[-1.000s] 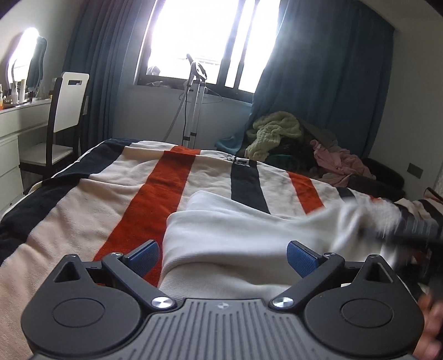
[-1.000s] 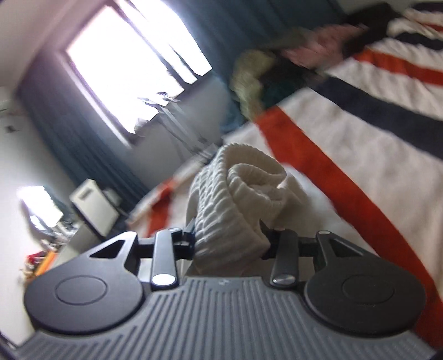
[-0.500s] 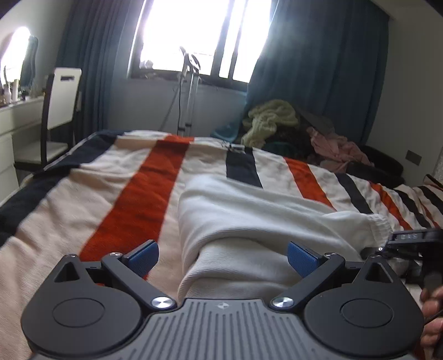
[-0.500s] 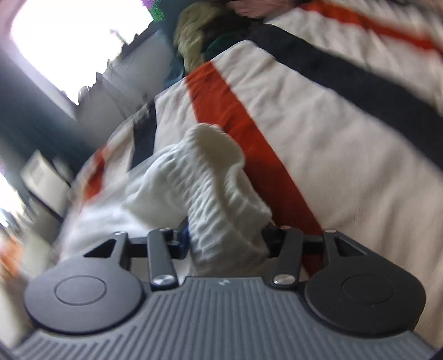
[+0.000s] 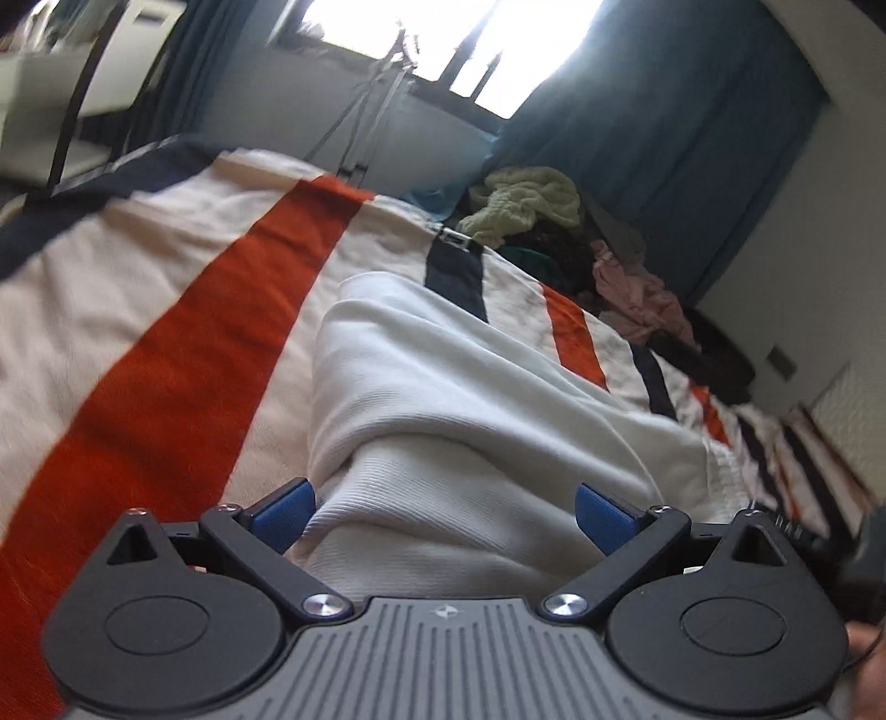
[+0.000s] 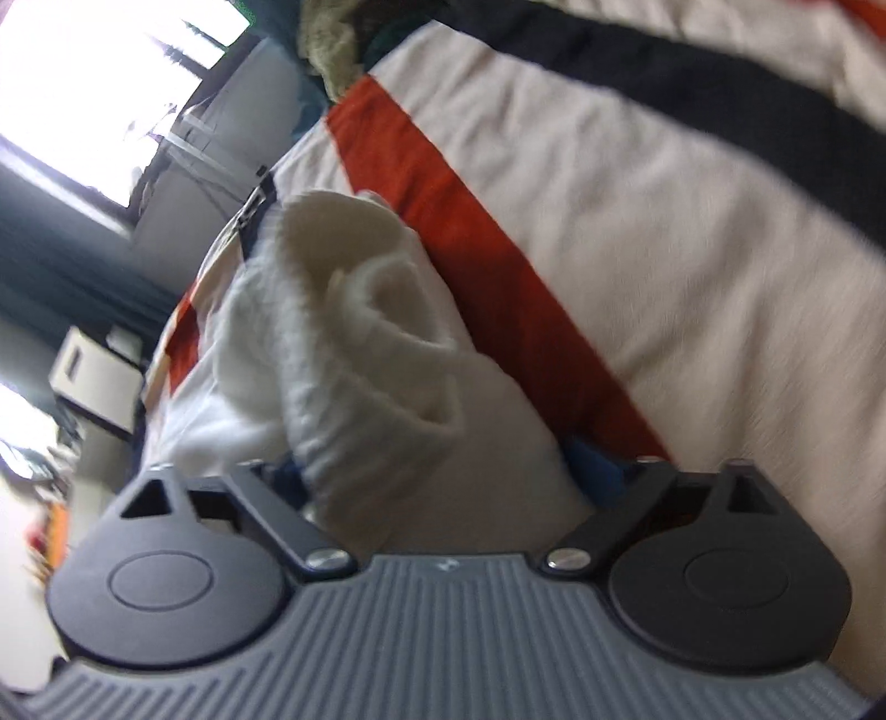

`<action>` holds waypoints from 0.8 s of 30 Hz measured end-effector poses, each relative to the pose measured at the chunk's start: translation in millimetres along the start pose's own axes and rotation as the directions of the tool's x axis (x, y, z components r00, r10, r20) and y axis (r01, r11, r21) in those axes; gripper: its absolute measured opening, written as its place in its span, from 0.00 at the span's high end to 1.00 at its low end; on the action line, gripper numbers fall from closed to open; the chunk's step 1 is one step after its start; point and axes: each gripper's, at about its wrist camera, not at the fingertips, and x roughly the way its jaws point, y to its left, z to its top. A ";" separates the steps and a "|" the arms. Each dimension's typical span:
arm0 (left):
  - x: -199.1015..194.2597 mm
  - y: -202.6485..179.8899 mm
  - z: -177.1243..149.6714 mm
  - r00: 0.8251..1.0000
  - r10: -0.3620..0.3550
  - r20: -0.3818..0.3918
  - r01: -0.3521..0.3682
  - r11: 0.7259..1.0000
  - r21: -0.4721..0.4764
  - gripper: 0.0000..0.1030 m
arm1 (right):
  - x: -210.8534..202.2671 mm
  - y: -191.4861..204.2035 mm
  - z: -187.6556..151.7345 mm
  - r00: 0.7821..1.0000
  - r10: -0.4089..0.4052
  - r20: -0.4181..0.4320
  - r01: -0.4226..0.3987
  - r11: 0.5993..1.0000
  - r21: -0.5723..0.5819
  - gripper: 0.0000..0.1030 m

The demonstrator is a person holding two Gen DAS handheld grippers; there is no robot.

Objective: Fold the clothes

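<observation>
White sweater [image 5: 470, 399] lies on the striped bed [image 5: 166, 332]; our right gripper [image 6: 443, 476] fingers are opening off its cuff [image 6: 376, 343], left gripper [image 5: 443, 515] wide. We should release fully before withdrawing, keeping the fold flat.

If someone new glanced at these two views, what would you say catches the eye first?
Most striking is the white garment lying crumpled on the striped blanket, whose orange and navy bands run across the bed. In the right wrist view its ribbed cuff bunches between the jaws of the right gripper, which are opening. Beyond the bed, a pile of clothes sits under the bright window.
</observation>
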 end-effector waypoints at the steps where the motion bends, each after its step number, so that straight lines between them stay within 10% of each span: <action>1: 2.5 4.9 1.3 1.000 -0.007 -0.011 0.007 0.999 -0.033 0.02 | 2.3 -0.5 -0.1 1.000 0.021 -0.003 -0.021 1.000 0.008 0.04; 8: 25.8 48.0 -1.1 0.990 -0.073 -0.124 0.034 0.956 -0.292 0.03 | -28.8 23.1 -6.7 0.968 0.247 0.035 -0.245 0.968 -0.056 0.12; 14: 29.9 57.9 -0.2 0.987 -0.102 -0.127 0.055 0.943 -0.327 0.22 | 0.0 11.0 -16.1 0.997 0.076 -0.007 -0.076 0.997 -0.023 0.27; 24: 7.1 42.2 0.1 0.987 -0.143 -0.069 0.123 0.963 -0.239 0.58 | -53.5 33.6 -37.3 0.983 0.091 0.159 -0.073 0.990 -0.118 0.65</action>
